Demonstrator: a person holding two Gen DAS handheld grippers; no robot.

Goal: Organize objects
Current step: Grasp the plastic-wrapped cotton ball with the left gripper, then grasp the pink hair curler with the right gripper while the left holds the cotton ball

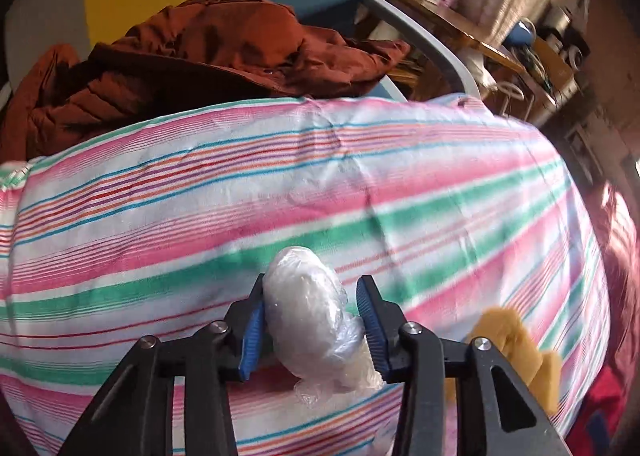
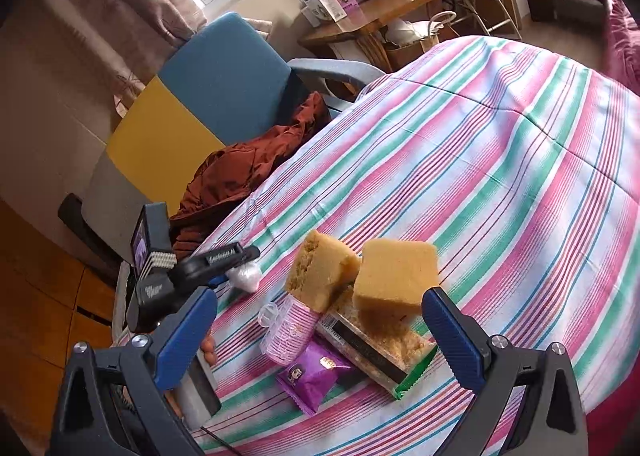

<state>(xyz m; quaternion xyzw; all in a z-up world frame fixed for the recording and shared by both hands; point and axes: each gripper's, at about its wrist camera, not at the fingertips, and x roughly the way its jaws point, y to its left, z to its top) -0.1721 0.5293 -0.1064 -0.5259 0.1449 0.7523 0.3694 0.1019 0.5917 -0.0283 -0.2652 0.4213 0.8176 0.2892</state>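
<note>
Left gripper clamps a plastic-wrapped white bundle on the striped bedspread as sorting gets under way.

Both blue pads press the bundle's sides, so the step in hand looks like a pick-up; the next move likely calls for a clean lift without the loose film slipping. The right gripper hangs with jaws wide apart and nothing between them, above a cluster of goods: two yellow sponge blocks at its twelve o'clock, a clear ribbed pink-tinted container at eleven whose contents cannot be made out, a long clear packet of crumbly snack under the sponges, and a purple sachet nearest the jaws. From there the bundle sits at ten o'clock, beside the bed's edge. A rust-brown jacket lies on the chair beyond.
</note>
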